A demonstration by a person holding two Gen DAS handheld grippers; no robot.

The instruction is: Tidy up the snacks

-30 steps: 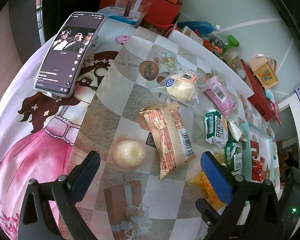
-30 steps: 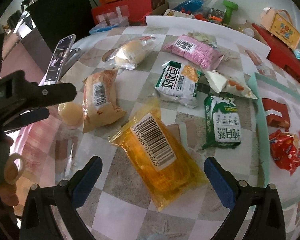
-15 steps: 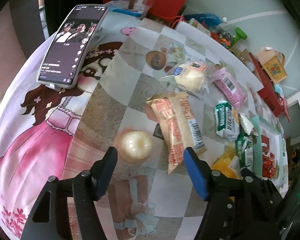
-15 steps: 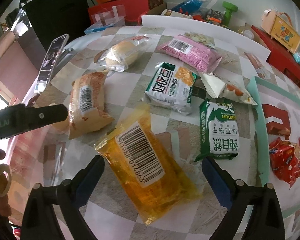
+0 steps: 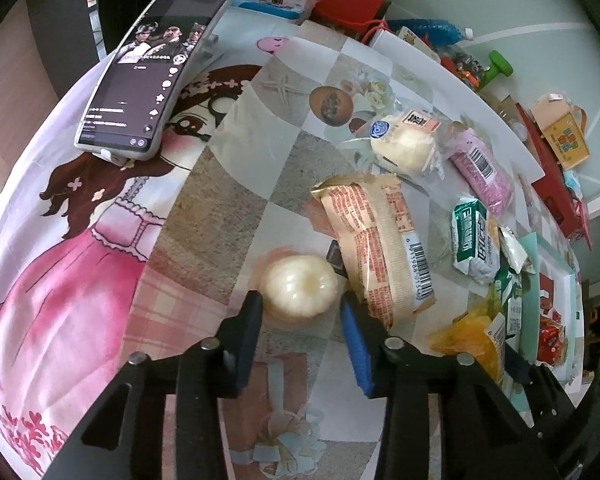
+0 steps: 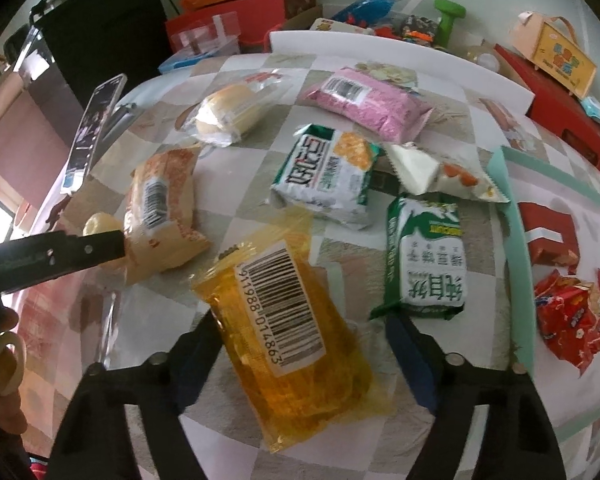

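A round pale bun (image 5: 298, 291) lies on the table between the fingers of my left gripper (image 5: 300, 304), which has closed in on both its sides. A tan snack pack (image 5: 380, 244) lies just right of it. My right gripper (image 6: 304, 332) has its jaws on either side of an orange-yellow barcode pack (image 6: 296, 340), narrowed around it. In the right wrist view I also see a wrapped bun (image 6: 228, 114), a pink pack (image 6: 372, 100), a green-white cracker pack (image 6: 328, 170), a green biscuit pack (image 6: 424, 260) and a white triangular pack (image 6: 440, 172).
A phone (image 5: 156, 68) leans on a stand at the far left. A teal tray (image 6: 516, 240) holds red snacks (image 6: 572, 316) at the right. Red boxes (image 6: 560, 92), a blue bottle (image 6: 370, 4) and a green toy (image 6: 448, 12) crowd the far edge.
My left gripper has moved forward and narrowed from wide open onto the pale bun. My right gripper has moved in and narrowed around the orange-yellow pack.
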